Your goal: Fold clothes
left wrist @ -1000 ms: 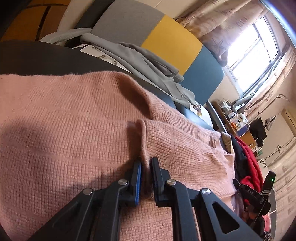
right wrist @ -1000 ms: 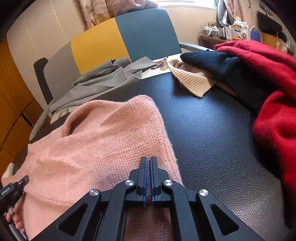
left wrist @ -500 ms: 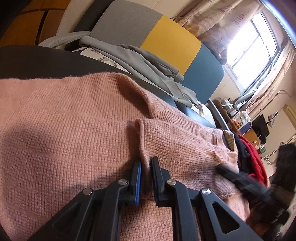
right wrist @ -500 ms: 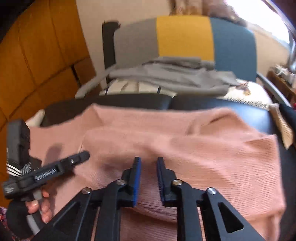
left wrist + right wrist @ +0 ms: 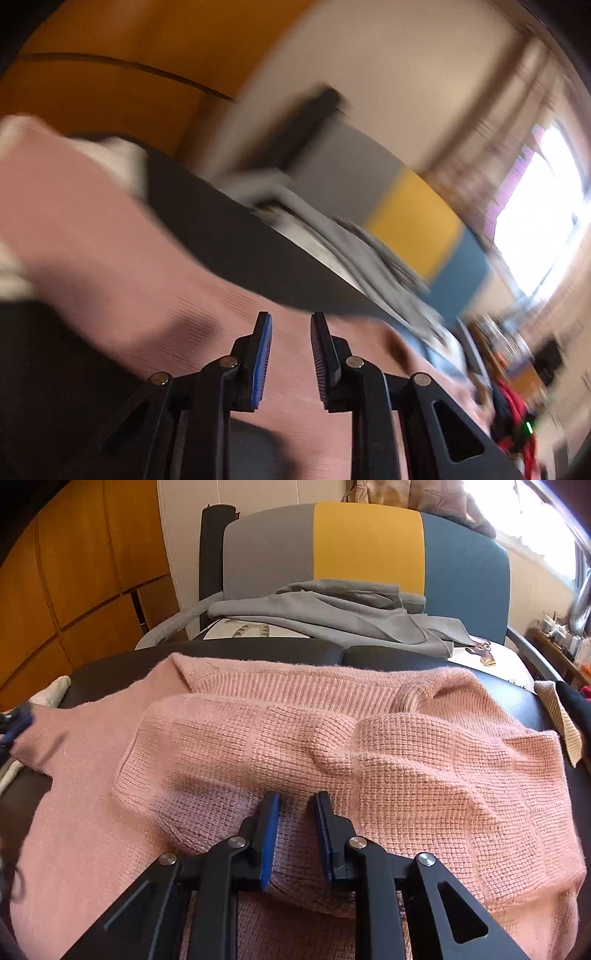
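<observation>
Nearest in the right wrist view, the right gripper (image 5: 295,834) hovers with jaws spread and nothing between them, low over the pink sweater (image 5: 369,760). The sweater lies across the black table (image 5: 258,650), one side already folded over its body, its ribbed hem toward the far edge. This looks like a pause between folds. The next move probably calls for gripping the spread sleeve at the left edge (image 5: 40,731) and bringing it in over the body.

The left gripper (image 5: 290,354) also has its jaws spread and empty. Its view is smeared, showing only pink knit (image 5: 110,258) and the table's far edge.

Only the right view shows the fold clearly, the grey garment (image 5: 332,613) on the chair (image 5: 369,542) beyond, and a tan knit (image 5: 557,720) at the right edge.
</observation>
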The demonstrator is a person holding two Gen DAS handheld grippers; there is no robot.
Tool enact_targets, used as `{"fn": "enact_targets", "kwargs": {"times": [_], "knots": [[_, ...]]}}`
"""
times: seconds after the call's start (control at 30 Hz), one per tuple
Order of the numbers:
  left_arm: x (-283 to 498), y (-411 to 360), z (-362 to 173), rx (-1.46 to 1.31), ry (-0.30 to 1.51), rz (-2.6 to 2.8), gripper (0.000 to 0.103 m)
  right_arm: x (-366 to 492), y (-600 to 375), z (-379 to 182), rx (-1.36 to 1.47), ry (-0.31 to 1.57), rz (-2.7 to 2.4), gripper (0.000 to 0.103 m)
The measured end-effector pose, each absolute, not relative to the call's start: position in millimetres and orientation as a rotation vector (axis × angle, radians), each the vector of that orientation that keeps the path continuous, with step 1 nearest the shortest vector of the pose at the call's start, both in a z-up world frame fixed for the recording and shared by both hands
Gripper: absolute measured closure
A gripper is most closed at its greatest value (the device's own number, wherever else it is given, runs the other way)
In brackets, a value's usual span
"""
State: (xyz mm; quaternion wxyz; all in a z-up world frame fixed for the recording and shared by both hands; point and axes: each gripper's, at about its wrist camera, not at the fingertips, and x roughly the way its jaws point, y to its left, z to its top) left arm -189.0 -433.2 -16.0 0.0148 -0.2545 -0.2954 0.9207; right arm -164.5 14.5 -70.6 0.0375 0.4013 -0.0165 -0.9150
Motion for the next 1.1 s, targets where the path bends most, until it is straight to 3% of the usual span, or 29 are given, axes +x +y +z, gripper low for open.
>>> {"fn": "enact_targets", "kwargs": {"times": [0.2, 0.6, 0.73, 0.97, 1.1], "knots": [[-159, -554, -22, -0.71, -1.356, 3.112, 0.08, -167, 17, -71, 1.229, -0.066, -2.805, 0.082], [-141, -594, -41, -0.711, -1.493, 3.097, 0.08, -167, 17, -70, 1.225, -0.082, -2.803, 0.082], [-139, -590, -50, -0.759, -1.453, 3.092, 0.08, -167, 17, -70, 1.225, -0.083, -2.803, 0.082], [-137, -598, -51, -0.749, -1.605, 3.072, 0.068, -167, 18, -70, 1.222, -0.097, -2.8, 0.082], [-137, -590, -53, -0.794, -1.508, 3.117, 0.066, -167, 19, -70, 1.222, -0.095, -2.799, 0.082]]}}
